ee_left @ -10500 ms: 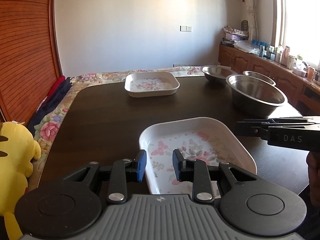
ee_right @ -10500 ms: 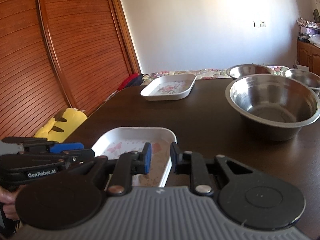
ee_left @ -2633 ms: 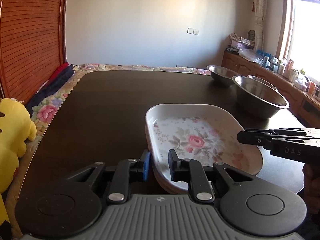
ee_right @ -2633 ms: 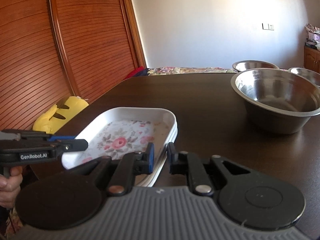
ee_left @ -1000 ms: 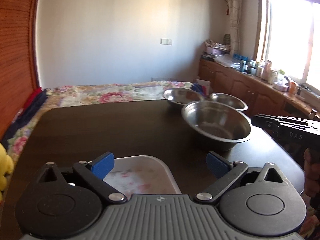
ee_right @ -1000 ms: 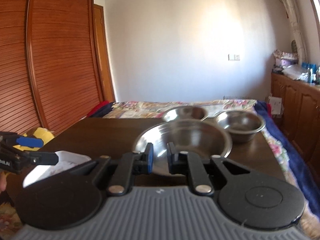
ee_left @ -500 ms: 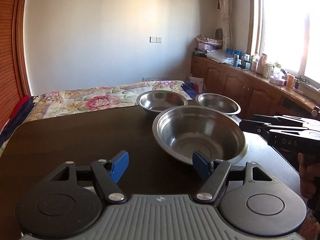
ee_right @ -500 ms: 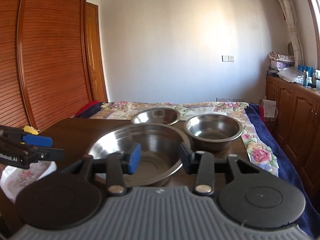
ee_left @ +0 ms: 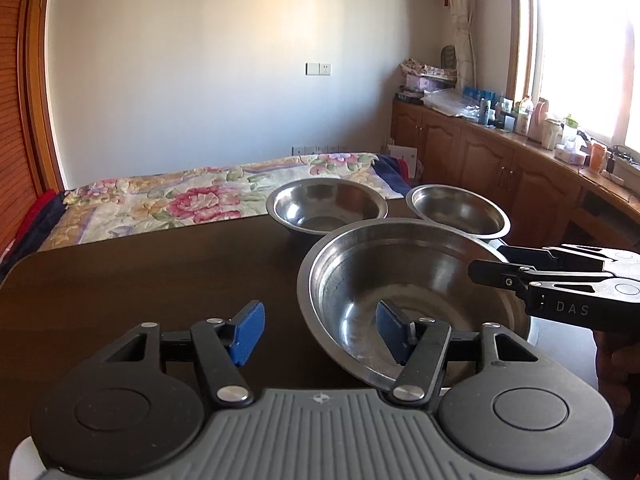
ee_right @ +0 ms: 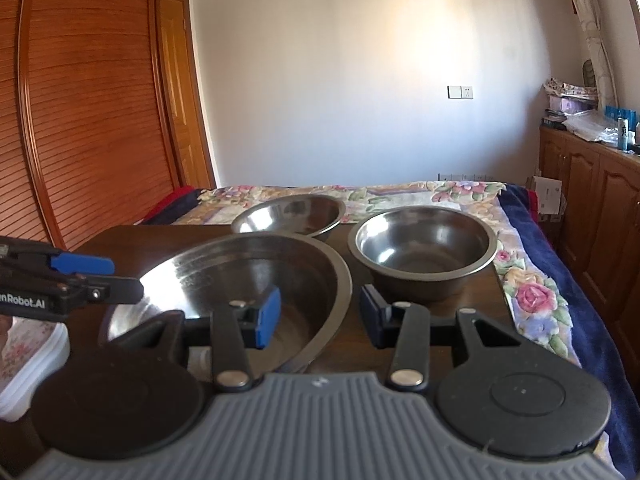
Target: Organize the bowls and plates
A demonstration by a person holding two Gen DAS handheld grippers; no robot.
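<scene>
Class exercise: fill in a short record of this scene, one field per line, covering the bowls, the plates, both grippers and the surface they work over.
Surface: dark wooden table
Bowls: three steel ones, upright and empty: large bowl nearest, two smaller bowls behind it
Plates: white floral plates, at the table's left edge
Left gripper: jaws open, straddling the large bowl's left rim
Right gripper: jaws open, straddling its right rim
Held: nothing
</scene>
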